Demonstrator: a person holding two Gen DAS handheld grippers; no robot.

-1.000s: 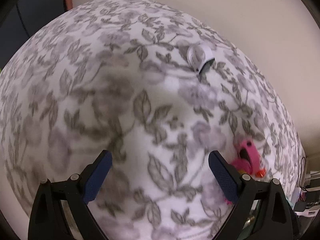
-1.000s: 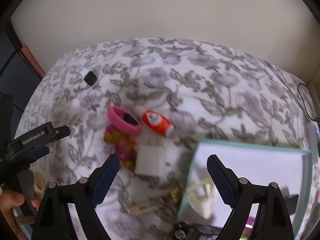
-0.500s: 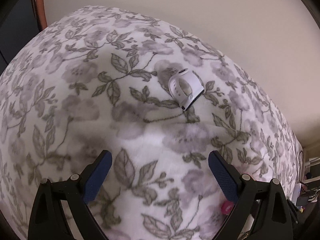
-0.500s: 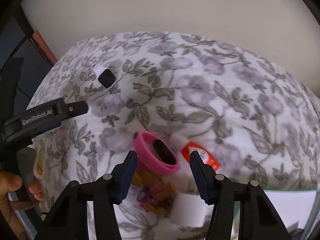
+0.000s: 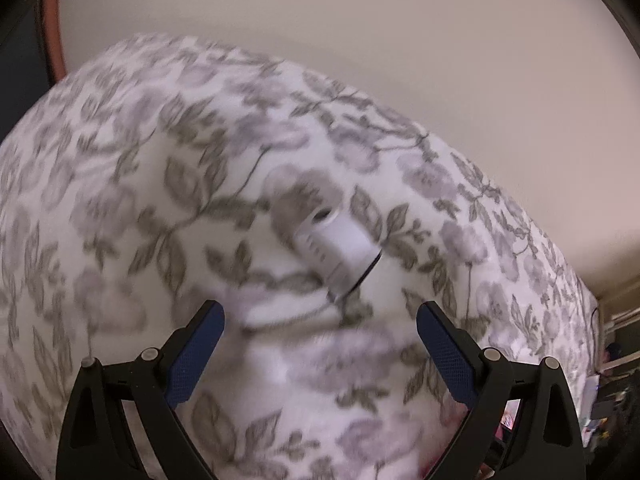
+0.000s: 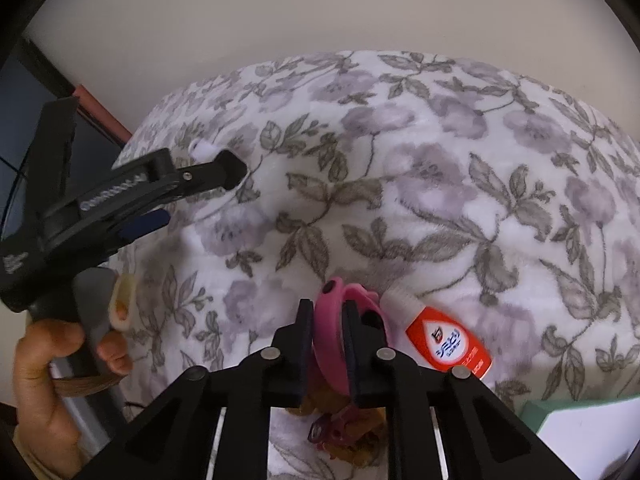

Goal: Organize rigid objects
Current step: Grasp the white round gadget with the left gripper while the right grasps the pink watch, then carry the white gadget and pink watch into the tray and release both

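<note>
My left gripper (image 5: 318, 326) is open, just short of a small white gadget with a black face (image 5: 338, 246) lying on the floral blanket (image 5: 120, 200); the view is blurred. From the right wrist view the left gripper (image 6: 192, 184) reaches toward that white gadget (image 6: 202, 148). My right gripper (image 6: 328, 322) is shut on the rim of a pink band (image 6: 348, 300). An orange and white tube (image 6: 444, 338) lies just right of it. A pink and brown toy (image 6: 344, 432) lies under the fingers.
A teal-edged box (image 6: 580, 420) sits at the lower right. A cream wall (image 6: 320, 12) runs behind the blanket. A dark panel and red edge (image 6: 96, 108) stand at the left. Cluttered items (image 5: 608, 392) show at the far right.
My right gripper moved forward and closed on the pink band. My left gripper advanced toward the white gadget, which now sits closer between the fingers.
</note>
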